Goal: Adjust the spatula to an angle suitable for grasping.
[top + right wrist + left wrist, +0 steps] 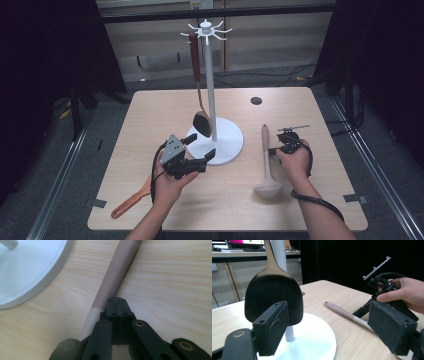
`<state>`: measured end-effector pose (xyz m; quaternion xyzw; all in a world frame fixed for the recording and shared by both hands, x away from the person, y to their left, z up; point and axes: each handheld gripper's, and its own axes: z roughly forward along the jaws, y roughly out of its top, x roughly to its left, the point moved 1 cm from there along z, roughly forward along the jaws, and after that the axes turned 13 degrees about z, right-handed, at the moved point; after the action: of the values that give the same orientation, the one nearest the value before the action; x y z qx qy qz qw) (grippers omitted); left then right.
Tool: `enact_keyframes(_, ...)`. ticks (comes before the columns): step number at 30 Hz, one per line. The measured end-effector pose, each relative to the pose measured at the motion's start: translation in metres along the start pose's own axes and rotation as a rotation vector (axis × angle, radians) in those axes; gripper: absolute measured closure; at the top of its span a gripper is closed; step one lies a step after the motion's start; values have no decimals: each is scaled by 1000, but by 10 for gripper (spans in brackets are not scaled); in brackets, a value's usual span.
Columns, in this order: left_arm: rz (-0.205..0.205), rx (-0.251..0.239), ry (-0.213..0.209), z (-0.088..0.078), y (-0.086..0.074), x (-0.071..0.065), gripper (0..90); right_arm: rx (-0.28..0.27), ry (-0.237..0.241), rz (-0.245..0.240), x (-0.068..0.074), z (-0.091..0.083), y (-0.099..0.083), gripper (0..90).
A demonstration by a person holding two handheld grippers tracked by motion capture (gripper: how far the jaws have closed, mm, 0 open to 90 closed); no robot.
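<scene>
Right gripper view shows the right gripper (117, 302) with jaws fully shut, empty, beside the ladle (113, 282) lying on the bench (170, 277); shut jaws may just shove its handle aside.

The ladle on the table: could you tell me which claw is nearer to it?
Right. The right claw sits shut against the ladle handle, whether gripping it is unclear. The left claw hangs open over the white stand base, well away from the ladle.
</scene>
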<state>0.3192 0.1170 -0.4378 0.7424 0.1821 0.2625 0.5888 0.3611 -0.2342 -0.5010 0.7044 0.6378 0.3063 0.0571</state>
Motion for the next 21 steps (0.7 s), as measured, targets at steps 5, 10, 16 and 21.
enact_keyframes(5, 26, 25, -10, 0, 0, 0, 169, 31, 38, 8, 12, 4, 0, 833)
enact_keyframes(10, 3, 22, -3, 0, -1, -2, 169, 55, -6, -34, 20, 5, 3, 786)
enact_keyframes(16, 13, 20, -2, -2, -1, 1, 172, 71, -17, -16, 18, 2, 5, 755)
enact_keyframes(21, 11, 25, -2, -2, -1, -1, 173, 66, -28, -11, 18, -3, 7, 736)
